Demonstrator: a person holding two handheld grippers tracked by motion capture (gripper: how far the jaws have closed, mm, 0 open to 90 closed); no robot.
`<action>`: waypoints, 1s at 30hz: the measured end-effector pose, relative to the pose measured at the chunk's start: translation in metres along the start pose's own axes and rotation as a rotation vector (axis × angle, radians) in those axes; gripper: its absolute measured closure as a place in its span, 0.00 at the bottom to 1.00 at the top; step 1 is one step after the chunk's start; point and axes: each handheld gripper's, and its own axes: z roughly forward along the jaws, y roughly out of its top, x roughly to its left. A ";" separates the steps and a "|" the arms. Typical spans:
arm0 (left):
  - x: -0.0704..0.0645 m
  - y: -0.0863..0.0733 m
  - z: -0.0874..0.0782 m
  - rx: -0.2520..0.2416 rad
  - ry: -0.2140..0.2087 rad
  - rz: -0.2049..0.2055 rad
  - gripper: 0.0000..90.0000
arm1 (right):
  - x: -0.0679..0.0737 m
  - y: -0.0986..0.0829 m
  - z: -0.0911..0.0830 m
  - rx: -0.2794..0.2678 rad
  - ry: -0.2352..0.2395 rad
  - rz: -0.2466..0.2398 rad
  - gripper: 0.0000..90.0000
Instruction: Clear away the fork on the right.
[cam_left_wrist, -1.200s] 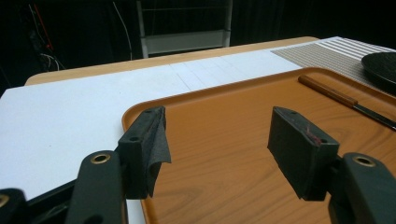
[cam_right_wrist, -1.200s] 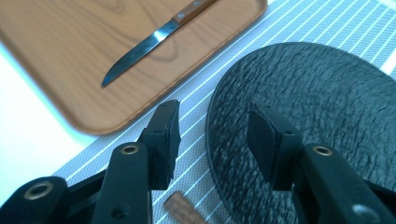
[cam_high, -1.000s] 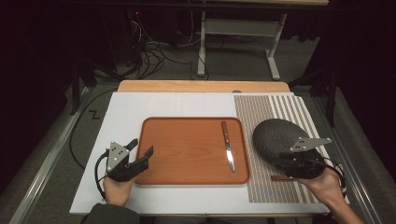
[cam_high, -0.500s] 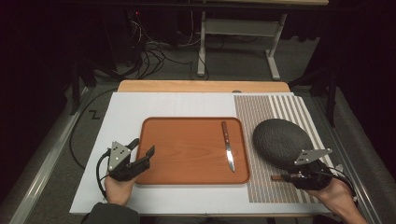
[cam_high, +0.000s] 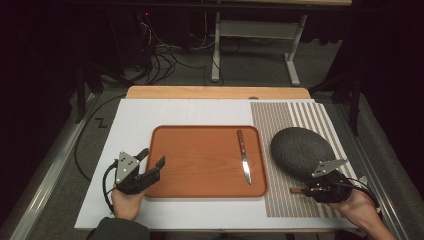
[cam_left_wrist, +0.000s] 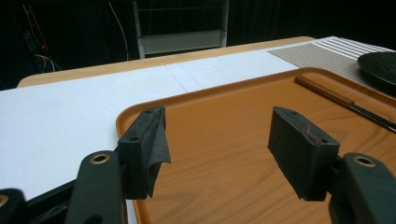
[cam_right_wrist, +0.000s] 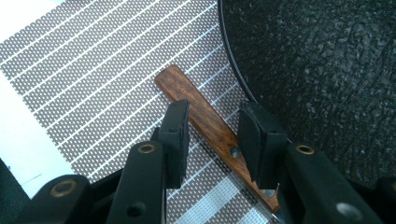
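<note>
While my left tool (cam_high: 150, 167) sits spread at the tray (cam_high: 200, 190) edge, my right tool (cam_right_wrist: 212, 135) straddles a wooden handle (cam_right_wrist: 196, 112) on the mat (cam_right_wrist: 93, 79) beside the dark plate (cam_right_wrist: 327, 70), jaws apart. Next I'd squeeze and lift, keeping clear of the plate.

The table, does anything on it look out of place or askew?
One thing: a wooden-handled utensil lies on the striped placemat beside the dark plate, while the matching knife sits in the tray. The right tongs straddle its handle, jaws open.
</note>
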 end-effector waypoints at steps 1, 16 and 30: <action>0.000 0.000 0.000 0.000 0.000 0.000 0.41 | 0.000 0.000 0.000 0.000 0.000 0.000 0.73; 0.000 0.000 0.000 0.001 0.003 0.001 0.41 | 0.002 0.004 0.005 0.022 0.037 -0.037 0.74; 0.000 0.000 0.000 0.003 0.006 0.000 0.41 | -0.001 0.005 0.006 0.049 0.067 -0.073 0.72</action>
